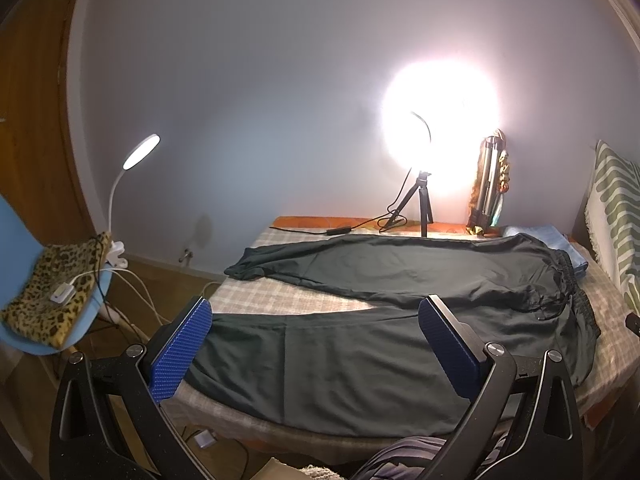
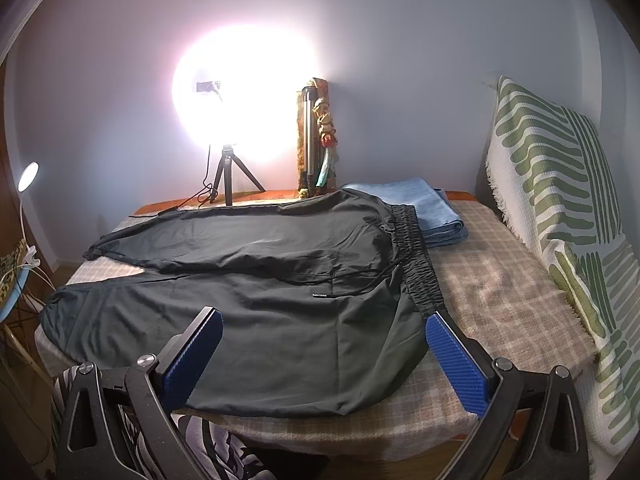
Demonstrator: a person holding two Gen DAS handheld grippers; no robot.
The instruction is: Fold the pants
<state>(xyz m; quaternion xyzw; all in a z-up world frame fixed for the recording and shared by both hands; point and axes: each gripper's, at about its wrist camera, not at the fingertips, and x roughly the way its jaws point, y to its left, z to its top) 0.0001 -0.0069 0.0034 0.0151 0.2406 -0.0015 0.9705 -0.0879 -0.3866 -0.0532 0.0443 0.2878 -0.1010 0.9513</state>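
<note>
The pants (image 1: 400, 300) were dark and lay spread flat on the checked bed cover (image 2: 500, 280), with both legs stretched to the left and the elastic waistband (image 2: 416, 256) at the right. The two legs were apart at the cuffs, with a strip of cover between them, and a drawstring (image 2: 340, 286) lay loose over the front.

The left gripper (image 1: 316, 340) hung above the near leg with its blue pads (image 1: 180, 356) spread wide, holding nothing. The right gripper (image 2: 324, 356) was also spread wide, above the hip part near the waistband, and held nothing.

Only the left wrist view showed the blue chair (image 1: 24, 280) beside the bed, with a leopard-print cloth (image 1: 60, 288) on it and a small white lamp (image 1: 140, 152) clipped there; in the right wrist view this chair was only a thin piece at the left edge. The right wrist view showed more fully the folded blue cloth (image 2: 420, 208) just behind the waistband and the green-striped blanket (image 2: 560, 208) at the right. Both views showed the bright ring light on its tripod (image 2: 228, 176) at the far edge.
</note>
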